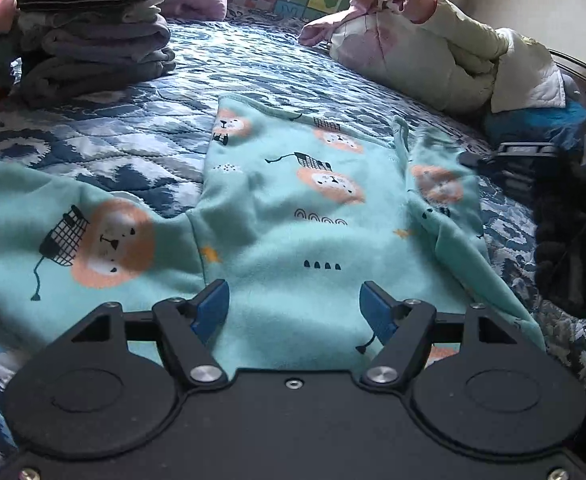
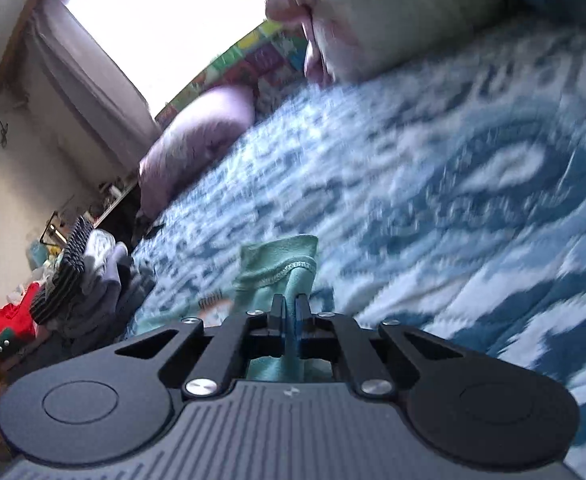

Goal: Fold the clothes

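Right fingers: the right gripper [image 2: 289, 312] has its jaws pressed together on a hemmed edge of the mint garment [image 2: 281, 268]; the pinched cloth rises just above the fingertips in the lower middle of the frame, lifted off the quilt [image 2: 453, 184].
Left fingers: the left gripper [image 1: 295, 304] stands wide, blue pads [image 1: 213, 308] well apart, holding nothing; it sits low over the near hem, and whether it touches the fabric I cannot tell.
Garment position: the mint garment [image 1: 293, 216], printed with lion faces, fills the centre of the left-wrist frame, body flat on the quilt [image 1: 141, 128]; one sleeve runs to the left edge, the other bunches at centre right.
Handling: likely soft, light fleece that drapes and creases at once. It will slide a little on the quilt, so a pull at one corner may drag the whole piece.
Where to hold: hems, cuffs and seam lines give a thicker bite than open cloth.
Stage: one edge held up with the body spread flat, which fits a fold in hand.
Surroundings: folded stack [image 1: 97, 32] in the upper left; pale bedding bundle [image 1: 433, 44] in the upper right.
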Available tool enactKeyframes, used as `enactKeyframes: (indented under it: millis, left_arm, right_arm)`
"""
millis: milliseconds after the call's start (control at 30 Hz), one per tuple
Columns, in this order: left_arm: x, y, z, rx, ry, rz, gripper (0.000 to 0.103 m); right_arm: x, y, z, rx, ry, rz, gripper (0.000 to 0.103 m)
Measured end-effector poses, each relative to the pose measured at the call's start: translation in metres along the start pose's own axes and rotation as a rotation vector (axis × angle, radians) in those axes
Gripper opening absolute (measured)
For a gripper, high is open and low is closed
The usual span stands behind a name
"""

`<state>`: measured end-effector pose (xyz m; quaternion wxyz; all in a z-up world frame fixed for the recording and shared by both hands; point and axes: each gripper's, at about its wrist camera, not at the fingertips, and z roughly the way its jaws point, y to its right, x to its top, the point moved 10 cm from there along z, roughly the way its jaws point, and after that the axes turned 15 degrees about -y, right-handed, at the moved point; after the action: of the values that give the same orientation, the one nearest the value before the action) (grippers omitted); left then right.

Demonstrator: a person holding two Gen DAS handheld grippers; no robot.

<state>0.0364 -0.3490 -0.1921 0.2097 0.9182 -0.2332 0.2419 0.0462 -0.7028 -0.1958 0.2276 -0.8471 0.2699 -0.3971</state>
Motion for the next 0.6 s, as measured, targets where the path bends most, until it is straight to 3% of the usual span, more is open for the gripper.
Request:
enactKeyframes:
  millis: [133, 367, 600]
  left_arm:
    - [0.0, 0.002, -0.001, 0.006, 0.014, -0.001, 0.072]
    - [-0.001, 0.005, -0.008, 0.0, 0.042, 0.002, 0.072]
    - [-0.001, 0.012, -0.015, -0.013, 0.057, 0.016, 0.072]
  right_arm:
    - [0.003, -0.006, -0.029, -0.071, 0.042, -0.061, 0.006]
    - [0.014, 0.001, -0.093, -0.122, 0.112, -0.058, 0.006]
    - [0.009, 0.031, -0.151, -0.25, 0.127, -0.038, 0.006]
